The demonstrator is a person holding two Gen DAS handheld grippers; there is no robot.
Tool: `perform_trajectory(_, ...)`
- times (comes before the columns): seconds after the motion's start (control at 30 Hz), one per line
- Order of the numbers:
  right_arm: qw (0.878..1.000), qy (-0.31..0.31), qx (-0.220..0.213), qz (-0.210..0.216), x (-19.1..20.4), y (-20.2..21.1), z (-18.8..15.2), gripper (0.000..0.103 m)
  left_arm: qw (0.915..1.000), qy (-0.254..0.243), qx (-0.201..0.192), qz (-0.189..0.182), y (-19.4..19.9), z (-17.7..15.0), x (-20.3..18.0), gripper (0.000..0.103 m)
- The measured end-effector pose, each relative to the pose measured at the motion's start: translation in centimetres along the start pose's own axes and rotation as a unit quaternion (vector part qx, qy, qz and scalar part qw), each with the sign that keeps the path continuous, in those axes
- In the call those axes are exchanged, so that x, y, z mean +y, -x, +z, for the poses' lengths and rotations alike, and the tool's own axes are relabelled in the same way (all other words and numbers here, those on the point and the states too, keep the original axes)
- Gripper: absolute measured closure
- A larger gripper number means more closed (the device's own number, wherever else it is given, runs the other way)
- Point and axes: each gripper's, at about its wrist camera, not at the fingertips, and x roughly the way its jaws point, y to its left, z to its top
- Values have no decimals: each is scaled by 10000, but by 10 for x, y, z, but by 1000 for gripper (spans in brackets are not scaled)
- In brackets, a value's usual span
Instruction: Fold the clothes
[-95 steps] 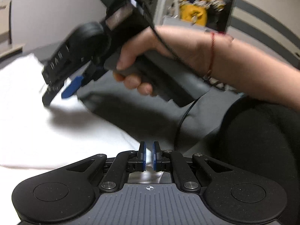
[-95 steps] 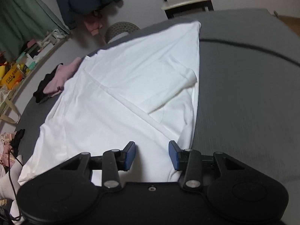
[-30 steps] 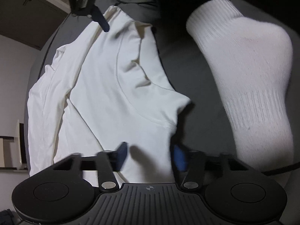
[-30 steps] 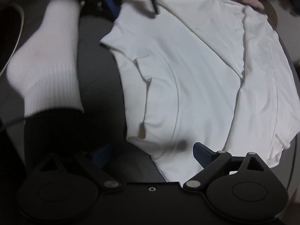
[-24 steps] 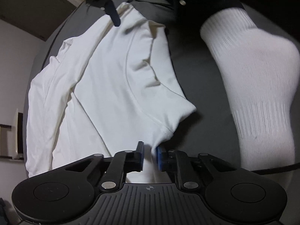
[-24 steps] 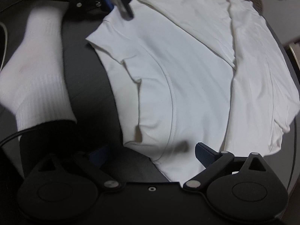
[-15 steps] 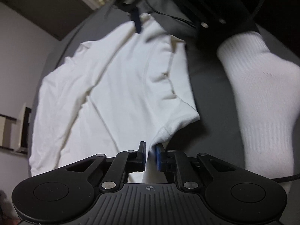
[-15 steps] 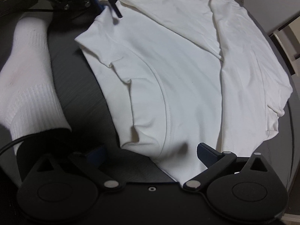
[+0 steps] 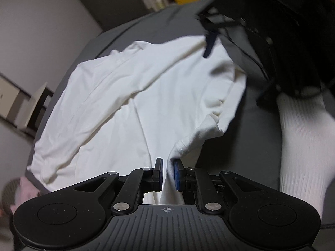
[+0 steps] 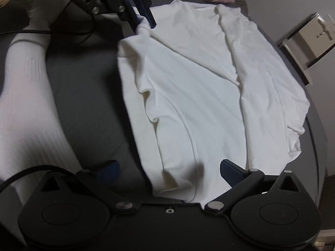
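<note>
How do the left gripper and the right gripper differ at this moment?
The left gripper has its jaws closed on a corner of the white shirt; the right gripper has its jaws wide open, holding nothing. The left lifts the cloth into a bunch; the right only straddles the near shirt edge. Both have blue pads on black bodies.

The left gripper [image 9: 167, 173] pinches white fabric between its 2 nearly closed fingers. The right gripper [image 10: 169, 170] is spread wide, low over the surface.
</note>
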Motion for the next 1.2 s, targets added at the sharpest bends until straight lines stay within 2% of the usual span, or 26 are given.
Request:
perform_trajectory(0.03, 9999, -78, 31, -104, -2, 1, -2, 0, 10000, 71, -11, 4, 1, -1, 2, 90)
perform_trajectory(0.1, 9977, -81, 202, -649, -10, -7, 2, 0, 9999, 118, -19, 20, 1, -3, 2, 90)
perform_trajectory(0.23, 9923, 644, 308, -1015, -9, -14, -1, 0, 9999, 160, -16, 33, 3, -7, 3, 90)
perform_trajectory(0.37, 9757, 1495, 470, -1529, 3, -17, -11, 0, 9997, 219, -39, 69, 4, -8, 6, 90)
perform_trajectory(0.47, 9742, 1644, 437, -1480, -3, -17, -17, 2, 9997, 218, -44, 52, 6, -10, 5, 90)
perform_trajectory(0.57, 9755, 1780, 291, -1259, -6, -15, -20, 12, 9999, 162, -21, -4, 4, -11, 5, 90)
perform_trajectory(0.63, 9704, 2027, 110, -1307, -1, -16, -24, 12, 9999, 119, 6, -27, 3, -11, 4, 90)
perform_trajectory(0.67, 9675, 2151, 20, -1331, 1, -17, -25, 19, 9999, 96, 22, -38, 2, -12, 3, 90)
perform_trajectory(0.7, 9641, 2298, -64, -1325, 4, -16, -28, 33, 10000, 68, 45, -48, 2, -12, 2, 90)
perform_trajectory(0.73, 9613, 2404, -109, -1342, 7, -17, -29, 41, 10000, 41, 73, -54, 1, -12, 1, 90)
perform_trajectory(0.77, 9583, 2510, -154, -1358, 9, -18, -31, 58, 9999, 28, 105, -51, 0, -12, 0, 90)
perform_trajectory(0.8, 9574, 2532, -169, -1380, 10, -18, -31, 65, 9999, 13, 133, -72, -1, -12, -2, 90)
perform_trajectory(0.9, 9546, 2596, -211, -1444, 12, -18, -33, 64, 9996, -78, 217, -174, -3, -12, -7, 90)
perform_trajectory(1.2, 9647, 2345, -233, -1173, 6, -17, -29, 70, 9937, -877, 637, -281, -16, -16, -33, 90)
